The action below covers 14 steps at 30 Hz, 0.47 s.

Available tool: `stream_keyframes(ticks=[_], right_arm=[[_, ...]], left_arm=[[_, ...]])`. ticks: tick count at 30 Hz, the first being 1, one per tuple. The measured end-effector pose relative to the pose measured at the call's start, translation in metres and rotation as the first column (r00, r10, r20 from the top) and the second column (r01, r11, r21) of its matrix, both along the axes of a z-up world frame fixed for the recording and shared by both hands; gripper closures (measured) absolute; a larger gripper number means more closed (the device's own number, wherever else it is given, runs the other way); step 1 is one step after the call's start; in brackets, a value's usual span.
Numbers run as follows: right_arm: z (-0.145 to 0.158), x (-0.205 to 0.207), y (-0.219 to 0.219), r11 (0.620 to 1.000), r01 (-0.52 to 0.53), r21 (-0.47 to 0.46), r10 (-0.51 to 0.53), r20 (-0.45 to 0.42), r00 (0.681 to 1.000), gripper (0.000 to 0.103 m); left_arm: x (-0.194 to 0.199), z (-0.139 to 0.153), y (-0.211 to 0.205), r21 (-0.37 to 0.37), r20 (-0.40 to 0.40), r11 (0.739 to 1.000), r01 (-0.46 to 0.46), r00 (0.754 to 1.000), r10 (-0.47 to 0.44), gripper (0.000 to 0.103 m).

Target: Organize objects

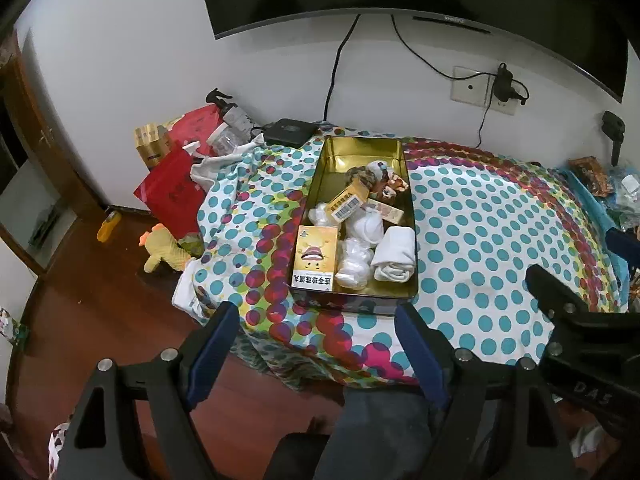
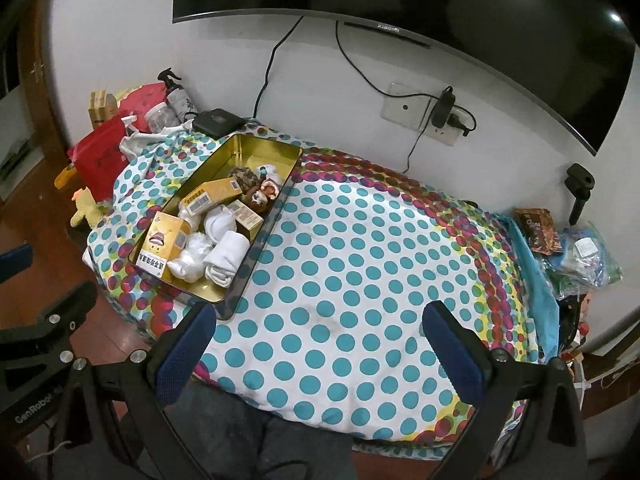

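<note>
Gold tin [image 1: 362, 152] on the polka-dot cloth [image 1: 480, 240], long axis running away toward the wall, crammed with boxes [image 1: 314, 258] and white socks [image 1: 394, 254]. Left gripper [image 1: 316, 344] spread wide just short of its near end, holding nothing. Right gripper [image 2: 320, 344] likewise wide and empty over bare cloth. Clutter [image 1: 180, 160] left of the tin.

Tin [image 1: 412, 216] on table's left part [image 2: 360, 280], socks [image 1: 394, 258] and boxes [image 1: 314, 258] inside.

One tin [image 1: 362, 152], three boxes [image 1: 314, 258], perhaps four socks [image 1: 394, 254]
</note>
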State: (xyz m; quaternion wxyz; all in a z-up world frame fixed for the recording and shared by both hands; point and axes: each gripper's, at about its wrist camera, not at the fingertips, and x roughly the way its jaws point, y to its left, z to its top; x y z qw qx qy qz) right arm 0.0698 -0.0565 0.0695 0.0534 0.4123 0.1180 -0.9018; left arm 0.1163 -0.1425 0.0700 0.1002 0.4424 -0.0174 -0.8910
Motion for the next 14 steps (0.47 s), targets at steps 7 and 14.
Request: stream_keyframes(ticks=[7, 14], right_arm=[[0.006, 0.002, 0.012, 0.999, 0.025, -0.022, -0.025, -0.018, 1.0, 0.0], [0.006, 0.0, 0.017, 0.999, 0.034, -0.03, -0.035, -0.021, 0.999, 0.0]], left_arm=[[-0.002, -0.004, 0.004, 0.064, -0.005, 0.997, 0.036, 0.999, -0.036, 0.021], [-0.007, -0.01, 0.004, 0.048, 0.018, 0.999, 0.014, 1.0, -0.015, 0.021]])
